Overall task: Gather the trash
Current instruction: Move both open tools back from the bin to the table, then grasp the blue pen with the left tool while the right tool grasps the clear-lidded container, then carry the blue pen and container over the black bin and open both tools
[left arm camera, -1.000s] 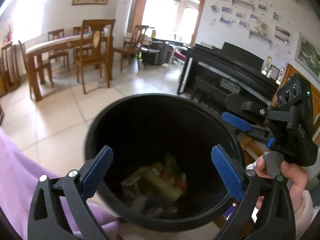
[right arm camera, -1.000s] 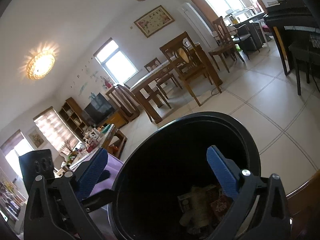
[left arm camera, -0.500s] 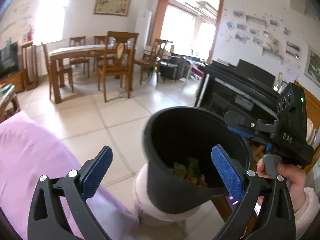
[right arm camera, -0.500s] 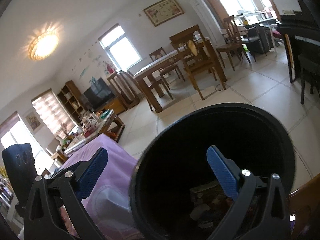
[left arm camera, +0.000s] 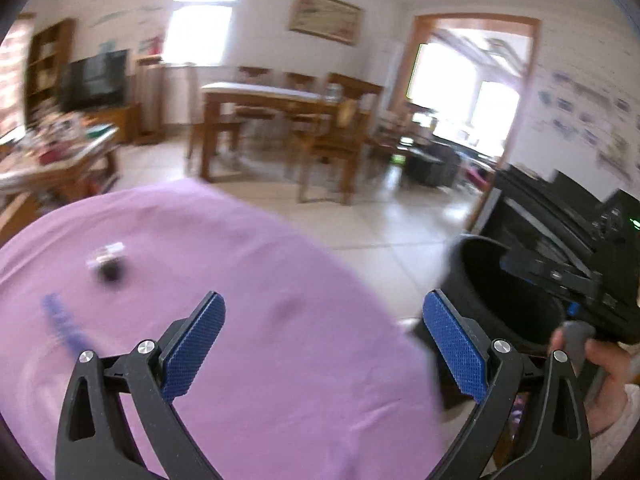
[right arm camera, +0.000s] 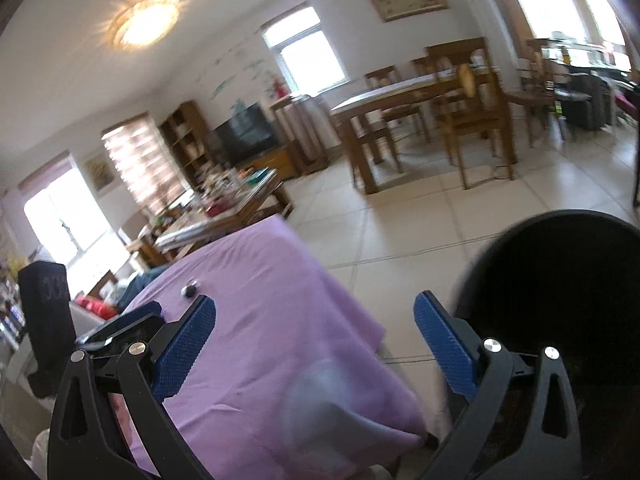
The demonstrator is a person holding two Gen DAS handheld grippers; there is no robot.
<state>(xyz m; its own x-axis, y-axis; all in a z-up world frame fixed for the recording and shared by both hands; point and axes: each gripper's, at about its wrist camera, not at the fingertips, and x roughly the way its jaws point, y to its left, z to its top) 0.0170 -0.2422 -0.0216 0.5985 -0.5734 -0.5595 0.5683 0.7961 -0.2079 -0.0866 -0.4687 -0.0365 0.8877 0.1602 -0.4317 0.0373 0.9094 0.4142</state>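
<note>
Two views showed this moment. From the left wrist, the left gripper point(left arm camera: 324, 336) stood wide open and empty over a purple cloth point(left arm camera: 240, 320). One small dark object point(left arm camera: 108, 268), blurred, possibly trash, lay on the cloth at ten o'clock. A black bin point(left arm camera: 500, 292) sat at three o'clock beside the right gripper point(left arm camera: 560, 276), whose jaws could not be judged here. From the right wrist, the right gripper point(right arm camera: 316, 336) was wide open, empty; the bin point(right arm camera: 560, 280) filled four o'clock, its inside too dark to read. Collection looked unfinished.

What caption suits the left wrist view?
Open left gripper over purple cloth, black bin at right.
</note>
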